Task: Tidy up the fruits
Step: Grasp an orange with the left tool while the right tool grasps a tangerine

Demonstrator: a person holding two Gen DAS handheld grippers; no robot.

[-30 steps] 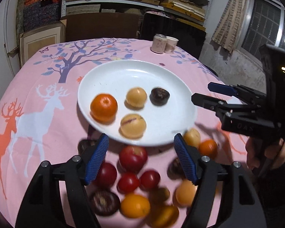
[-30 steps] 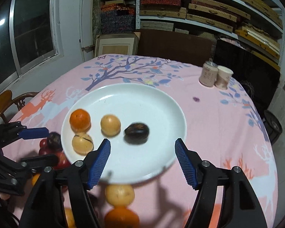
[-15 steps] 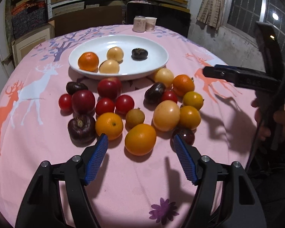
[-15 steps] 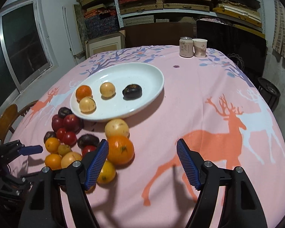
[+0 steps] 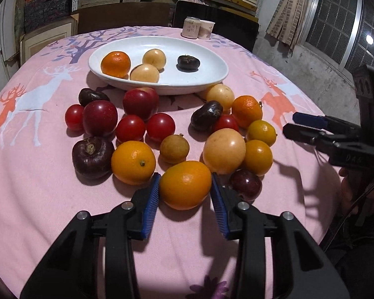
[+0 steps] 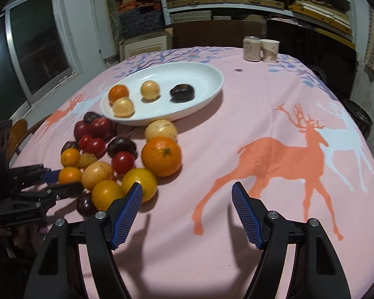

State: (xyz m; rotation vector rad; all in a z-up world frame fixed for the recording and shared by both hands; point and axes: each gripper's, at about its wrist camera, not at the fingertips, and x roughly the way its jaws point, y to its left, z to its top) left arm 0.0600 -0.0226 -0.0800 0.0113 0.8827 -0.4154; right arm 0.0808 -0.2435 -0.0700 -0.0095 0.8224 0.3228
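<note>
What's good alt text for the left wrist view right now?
The left gripper brackets an orange on a pink deer-print tablecloth, amid loose fruit. Behind, a white plate holds four fruits; the right gripper shows at right.

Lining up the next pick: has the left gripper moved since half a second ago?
Yes. The left gripper has moved forward toward the white oval plate; its pads now flank the nearest orange fruit.

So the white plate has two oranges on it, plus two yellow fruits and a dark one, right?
Not quite. The white plate holds only one orange, not two. The rest is right: two yellow fruits and a dark one sit on it too. The left wrist view shows this clearly, and the right wrist view agrees.
</note>
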